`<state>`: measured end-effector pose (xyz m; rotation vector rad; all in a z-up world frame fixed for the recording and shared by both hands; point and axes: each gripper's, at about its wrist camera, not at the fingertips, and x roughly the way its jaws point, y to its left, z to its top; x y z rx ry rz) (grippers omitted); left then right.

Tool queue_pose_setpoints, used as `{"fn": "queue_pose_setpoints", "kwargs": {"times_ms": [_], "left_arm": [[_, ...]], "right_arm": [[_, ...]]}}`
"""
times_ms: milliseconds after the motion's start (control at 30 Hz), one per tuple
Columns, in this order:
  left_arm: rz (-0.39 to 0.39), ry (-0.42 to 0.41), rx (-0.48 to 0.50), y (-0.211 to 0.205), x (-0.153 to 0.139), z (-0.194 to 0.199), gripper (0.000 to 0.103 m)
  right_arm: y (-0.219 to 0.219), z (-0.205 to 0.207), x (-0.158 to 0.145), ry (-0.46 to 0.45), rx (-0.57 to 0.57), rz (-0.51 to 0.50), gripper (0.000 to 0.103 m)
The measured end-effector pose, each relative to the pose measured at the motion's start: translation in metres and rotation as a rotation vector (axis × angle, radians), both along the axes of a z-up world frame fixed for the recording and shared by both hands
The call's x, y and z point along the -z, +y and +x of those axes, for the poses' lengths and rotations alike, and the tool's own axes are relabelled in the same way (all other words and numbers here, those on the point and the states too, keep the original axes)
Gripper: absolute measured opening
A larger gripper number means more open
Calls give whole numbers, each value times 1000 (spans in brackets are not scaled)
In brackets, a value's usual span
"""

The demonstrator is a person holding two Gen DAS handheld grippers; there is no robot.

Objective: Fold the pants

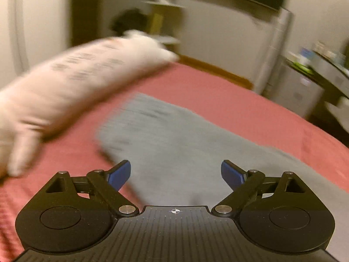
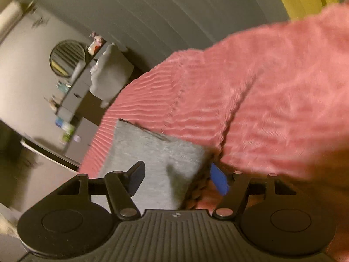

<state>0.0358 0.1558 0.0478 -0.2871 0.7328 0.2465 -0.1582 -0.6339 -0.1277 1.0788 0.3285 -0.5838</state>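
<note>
Grey pants [image 1: 174, 144] lie flat on a pink ribbed bedspread [image 1: 240, 100]. My left gripper [image 1: 175, 175] is open and empty, just above the near part of the pants. In the right wrist view a folded grey part of the pants [image 2: 157, 152] lies on the bedspread [image 2: 261, 87]. My right gripper [image 2: 177, 180] is open, its jaws on either side of the pants' right edge; I cannot tell whether they touch it. Both views are blurred by motion.
A white printed pillow [image 1: 76, 83] lies on the bed's left side. Beyond the bed stand a white cabinet [image 1: 272, 50] and a cluttered desk [image 1: 322, 69]. The right wrist view shows a dresser with a round mirror [image 2: 66, 57] and bottles.
</note>
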Motion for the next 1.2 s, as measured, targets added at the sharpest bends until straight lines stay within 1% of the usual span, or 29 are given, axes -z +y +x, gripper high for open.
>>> {"fn": "queue_pose_setpoints", "kwargs": {"times_ms": [33, 133, 200, 267, 300, 333, 367, 400, 433, 467, 500, 567, 600, 633, 667, 700, 767, 800, 833, 867, 967, 1000, 1033, 1067, 1133, 1167, 1200], "left_arm": [[-8, 14, 33, -14, 5, 7, 94], [-1, 64, 140, -61, 24, 25, 94], [36, 89, 197, -90, 37, 35, 92], [89, 101, 246, -118, 47, 44, 90], [111, 97, 265, -129, 51, 48, 90], [130, 88, 279, -138, 54, 52, 89], [144, 79, 287, -147, 56, 57, 88], [158, 71, 290, -153, 58, 65, 86], [168, 62, 295, -159, 61, 75, 85], [180, 53, 306, -164, 63, 85, 85], [199, 51, 307, -170, 65, 95, 85], [263, 52, 293, -173, 75, 116, 83], [291, 57, 288, -173, 80, 124, 82], [322, 71, 282, -171, 86, 132, 84], [350, 77, 274, -170, 93, 139, 86], [375, 64, 262, -167, 96, 143, 92], [429, 50, 245, -164, 96, 147, 93], [435, 53, 234, -161, 93, 147, 93], [423, 62, 216, -154, 89, 145, 93], [393, 79, 196, -146, 87, 139, 93], [268, 107, 213, -125, 82, 111, 92], [238, 116, 219, -121, 82, 96, 92], [224, 114, 223, -119, 82, 84, 93], [216, 100, 222, -117, 83, 67, 94], [211, 87, 241, -118, 84, 46, 95], [196, 108, 256, -118, 84, 44, 95], [177, 118, 256, -119, 85, 40, 95]], "right_arm": [[2, 1, -1, 8, 12, -13, 54], [20, 4, -14, 83, 55, -148, 52], [29, 7, -24, 113, 53, -218, 52], [36, 6, -34, 118, 51, -284, 51], [40, 6, -38, 107, 40, -315, 49], [42, 7, -41, 99, 9, -337, 45], [44, 11, -42, 96, -32, -355, 42], [47, 15, -42, 95, -73, -370, 41], [49, 22, -40, 98, -125, -385, 37], [52, 30, -36, 103, -180, -396, 35], [55, 38, -31, 121, -224, -402, 34], [59, 50, -20, 174, -269, -403, 34], [60, 55, -13, 202, -282, -398, 34], [59, 58, -6, 221, -284, -395, 32], [60, 57, -3, 220, -282, -407, 31], [60, 57, -3, 218, -281, -425, 30], [55, 54, -5, 222, -284, -428, 25], [50, 51, -6, 229, -269, -429, 25], [45, 47, -10, 234, -244, -430, 25], [40, 41, -14, 228, -212, -425, 26], [11, 14, -19, 139, -125, -342, 30], [2, 7, -19, 122, -99, -307, 36], [-7, -1, -18, 110, -70, -274, 44], [-15, -7, -16, 93, -52, -245, 47], [-30, -16, -12, 12, -63, -170, 56], [-36, -18, -9, -31, -81, -138, 60], [-42, -15, -7, -58, -103, -116, 71]]}}
